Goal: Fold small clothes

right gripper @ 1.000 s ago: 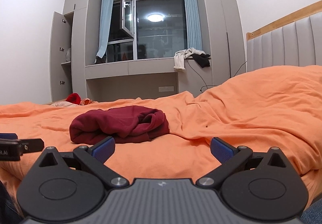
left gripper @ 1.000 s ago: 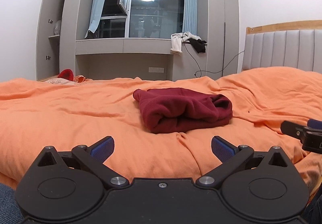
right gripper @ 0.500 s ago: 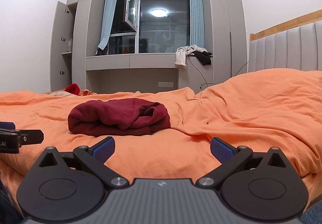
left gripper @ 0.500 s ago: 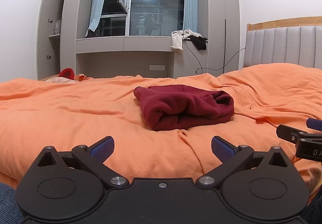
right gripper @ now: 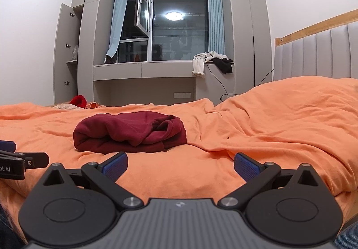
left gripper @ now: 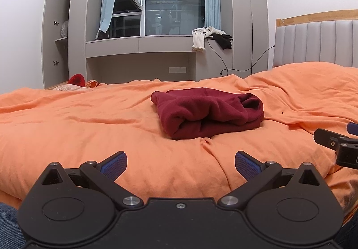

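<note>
Both cameras sit a touch lower than a second ago, so the garment (left gripper: pixel 208 112) rides higher in each frame, and the right gripper's tip pokes further in at the left view's right edge.

Left gripper (left gripper: pixel 180 162): blue pads spread wide, nothing between them, only orange bedding (left gripper: pixel 89 123) beneath. Right gripper (right gripper: pixel 180 162): same story, splayed and empty, low over the cover. Neither touches the cloth.

Out from the pads, centre frame in the left view and centre-left in the right, lies the dark red garment, doubled over into a thick bundle. The near edge is rolled, the right end bunched and loose. It fits a fold just finished roughly, or a heap waiting to be spread and folded; one look won't settle which.

If more folding is due, my call is: pinch one layer at the corners, both sides level, and keep the edges square so the bunched end flattens.

Against the half-second frame, only the viewpoint differs; the bundle holds its shape and place.
</note>
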A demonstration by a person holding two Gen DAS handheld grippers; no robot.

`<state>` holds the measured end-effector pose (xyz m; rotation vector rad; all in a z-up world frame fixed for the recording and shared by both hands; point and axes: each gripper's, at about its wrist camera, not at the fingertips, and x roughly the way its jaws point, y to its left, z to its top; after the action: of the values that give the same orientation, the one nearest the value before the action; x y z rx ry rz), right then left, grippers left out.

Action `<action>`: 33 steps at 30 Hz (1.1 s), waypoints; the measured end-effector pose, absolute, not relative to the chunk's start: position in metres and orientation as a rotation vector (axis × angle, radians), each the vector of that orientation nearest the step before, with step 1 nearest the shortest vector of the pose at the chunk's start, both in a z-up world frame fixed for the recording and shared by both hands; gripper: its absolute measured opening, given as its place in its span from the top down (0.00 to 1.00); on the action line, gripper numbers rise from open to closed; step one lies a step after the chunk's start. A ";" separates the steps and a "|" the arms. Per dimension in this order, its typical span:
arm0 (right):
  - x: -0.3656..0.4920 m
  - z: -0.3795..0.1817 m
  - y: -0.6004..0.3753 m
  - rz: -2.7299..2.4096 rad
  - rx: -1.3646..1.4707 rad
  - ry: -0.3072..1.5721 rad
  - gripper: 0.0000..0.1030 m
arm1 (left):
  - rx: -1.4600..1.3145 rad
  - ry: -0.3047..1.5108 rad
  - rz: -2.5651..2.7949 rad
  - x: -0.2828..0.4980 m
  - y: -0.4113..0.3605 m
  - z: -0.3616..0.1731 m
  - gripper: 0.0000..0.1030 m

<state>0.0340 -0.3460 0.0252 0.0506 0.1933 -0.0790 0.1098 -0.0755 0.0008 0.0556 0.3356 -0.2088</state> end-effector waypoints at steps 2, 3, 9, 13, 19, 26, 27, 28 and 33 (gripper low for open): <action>0.034 0.025 -0.346 -0.078 0.050 0.193 0.00 | 0.057 0.338 -0.209 0.110 -0.076 0.001 0.00; 0.034 0.025 -0.346 -0.077 0.050 0.193 0.00 | 0.059 0.339 -0.212 0.110 -0.076 0.001 0.00; 0.033 0.025 -0.346 -0.079 0.051 0.192 0.00 | 0.086 0.345 -0.211 0.109 -0.082 0.001 0.00; 0.033 0.025 -0.346 -0.078 0.051 0.194 0.00 | 0.079 0.346 -0.223 0.108 -0.081 0.002 0.00; 0.034 0.024 -0.346 -0.078 0.050 0.194 0.00 | 0.074 0.346 -0.223 0.107 -0.081 0.002 0.00; 0.034 0.024 -0.346 -0.076 0.048 0.195 0.00 | 0.070 0.356 -0.224 0.107 -0.081 0.002 0.00; 0.034 0.024 -0.346 -0.077 0.048 0.195 0.00 | 0.070 0.357 -0.225 0.107 -0.081 0.002 0.00; 0.034 0.024 -0.346 -0.077 0.048 0.195 0.00 | 0.070 0.358 -0.226 0.108 -0.081 0.002 0.00; 0.034 0.024 -0.346 -0.077 0.048 0.195 0.00 | 0.069 0.362 -0.222 0.108 -0.081 0.002 0.00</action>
<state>0.0340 -0.3458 0.0238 0.0483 0.1948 -0.0773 0.1084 -0.0813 0.0018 0.0690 0.3620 -0.2220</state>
